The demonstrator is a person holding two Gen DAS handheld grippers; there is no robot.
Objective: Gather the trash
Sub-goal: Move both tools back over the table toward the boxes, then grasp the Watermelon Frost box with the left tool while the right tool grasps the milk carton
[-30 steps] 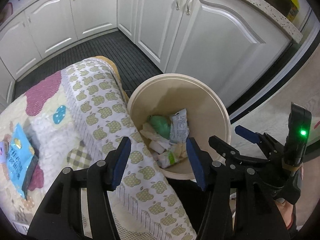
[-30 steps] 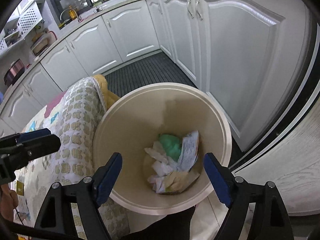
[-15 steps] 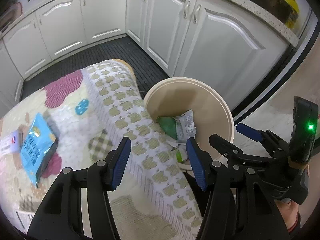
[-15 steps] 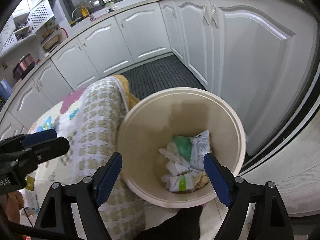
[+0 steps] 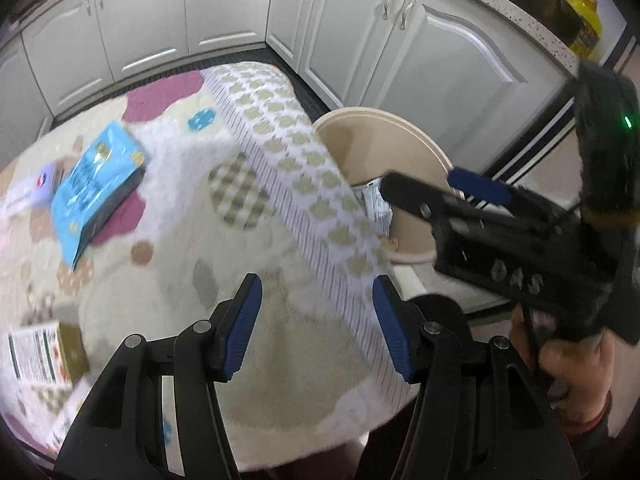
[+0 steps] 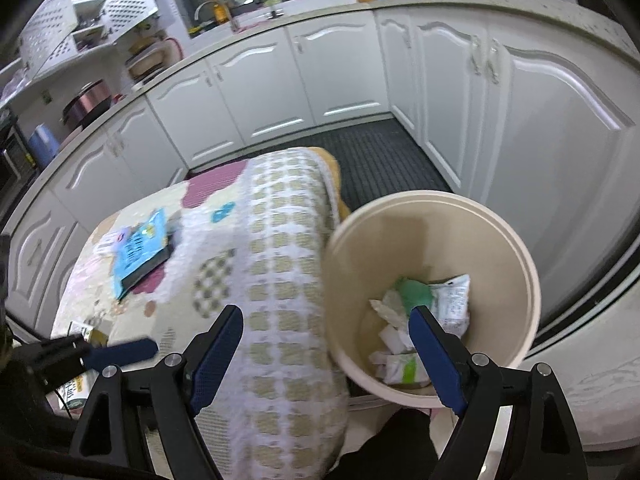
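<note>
Currently: beige bin (image 6: 520,248) holding wrappers (image 6: 448,300), beside patterned tablecloth (image 5: 280,152); blue packet (image 5: 92,176) on cloth, well apart. Left gripper (image 5: 316,324) apart, empty; right gripper (image 6: 328,356) widening, empty.

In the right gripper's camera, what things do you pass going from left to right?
Left gripper → blue packet → patterned cloth → bin with wrappers inside.

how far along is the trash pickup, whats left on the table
Done: the beige bin already holds several wrappers. In hand: nothing; the left gripper is open and empty, and the right gripper is empty, its jaws opening. Left: the blue packet, a pale wrapper beside it and a printed box on the tablecloth.
</note>
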